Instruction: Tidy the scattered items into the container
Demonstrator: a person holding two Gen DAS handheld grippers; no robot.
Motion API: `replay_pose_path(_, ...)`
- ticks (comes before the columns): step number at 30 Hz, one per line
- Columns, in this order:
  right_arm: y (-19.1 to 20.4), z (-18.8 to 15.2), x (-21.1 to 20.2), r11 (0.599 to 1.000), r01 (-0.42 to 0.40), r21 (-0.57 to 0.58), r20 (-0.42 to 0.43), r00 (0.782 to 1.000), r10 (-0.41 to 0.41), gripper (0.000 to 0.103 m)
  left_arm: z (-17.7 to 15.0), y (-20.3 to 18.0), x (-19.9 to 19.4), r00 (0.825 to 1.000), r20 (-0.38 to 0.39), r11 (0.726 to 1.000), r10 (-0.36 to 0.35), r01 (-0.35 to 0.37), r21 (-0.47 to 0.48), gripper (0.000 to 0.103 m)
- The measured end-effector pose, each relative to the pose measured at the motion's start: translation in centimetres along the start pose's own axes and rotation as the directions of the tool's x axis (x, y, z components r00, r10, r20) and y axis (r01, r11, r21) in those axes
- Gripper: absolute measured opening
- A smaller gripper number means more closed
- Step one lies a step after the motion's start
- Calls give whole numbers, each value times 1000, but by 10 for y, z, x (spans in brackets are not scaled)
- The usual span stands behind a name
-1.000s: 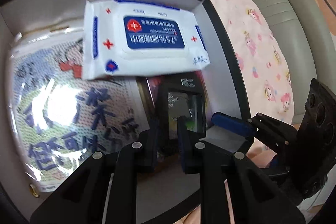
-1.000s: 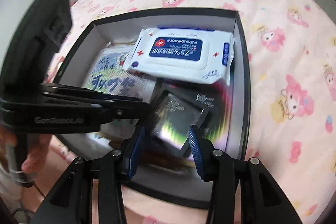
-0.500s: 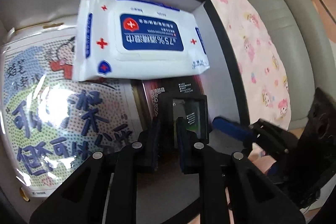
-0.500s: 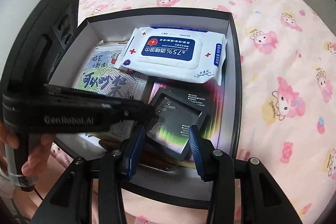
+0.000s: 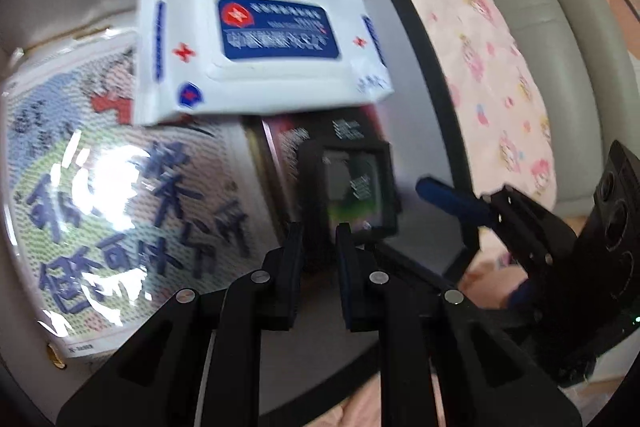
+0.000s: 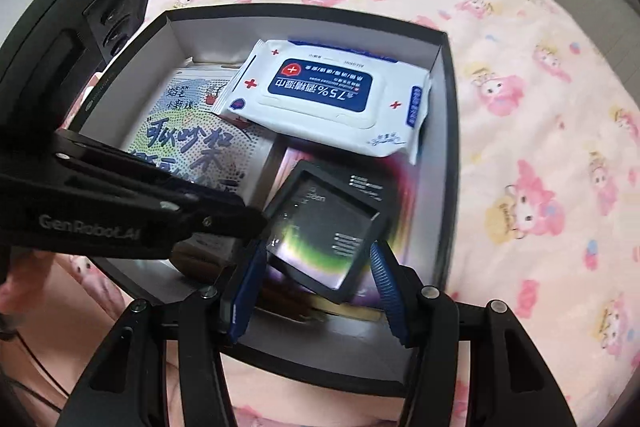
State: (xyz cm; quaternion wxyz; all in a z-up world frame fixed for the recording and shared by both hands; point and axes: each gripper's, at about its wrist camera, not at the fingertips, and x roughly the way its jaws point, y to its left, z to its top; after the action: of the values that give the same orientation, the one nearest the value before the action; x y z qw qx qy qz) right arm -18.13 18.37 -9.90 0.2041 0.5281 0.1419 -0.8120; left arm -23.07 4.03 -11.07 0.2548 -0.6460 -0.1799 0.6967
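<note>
A black container (image 6: 450, 147) with white inner walls sits on the bed. Inside it lie a white and blue wipes pack (image 6: 328, 95) (image 5: 260, 47), a printed pack with blue characters (image 6: 192, 135) (image 5: 120, 207) and a flat dark box (image 5: 304, 135). A small black box (image 6: 320, 227) (image 5: 352, 187) rests tilted on top of the flat dark box. My left gripper (image 5: 320, 231) (image 6: 256, 223) is shut on its near corner. My right gripper (image 6: 318, 247) straddles the small box. Its jaws are opening and the blue pads (image 6: 384, 279) stand just off the box's sides.
The pink cartoon-print bedsheet (image 6: 520, 107) spreads all around the container. A grey padded bed edge (image 5: 560, 27) runs along the right in the left wrist view. A hand (image 6: 24, 291) holds the left gripper at the lower left.
The right gripper's blue pads have spread apart and come off the small black box. The left gripper keeps its hold on the box's corner.
</note>
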Motion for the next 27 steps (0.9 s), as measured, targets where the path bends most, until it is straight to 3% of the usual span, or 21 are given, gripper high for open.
replay_pose_path(7, -8, -2, -20, 999, 34, -16, 54, 998, -34, 51, 9, -3, 17, 998, -36, 999, -42, 43, 31, 13)
replay_pose_path(16, -25, 3, -28, 996, -22, 83, 113, 994, 12, 49, 13, -2, 18, 996, 51, 996, -74, 72, 46, 14)
replay_pose_path(20, -19, 4, -23, 996, -59, 71, 100, 994, 52, 49, 16, 1, 8, 994, 110, 999, -24, 20, 29, 14)
replay_pose_path(24, -13, 3, -21, 998, 27, 50, 96, 995, -31, 47, 17, -7, 21, 989, 146, 1000, 22, -22, -6, 13)
replay_pose_path(27, -15, 2, -22, 998, 28, 64, 100, 994, -34, 47, 22, -11, 32, 993, 112, 999, -45, 44, 5, 13)
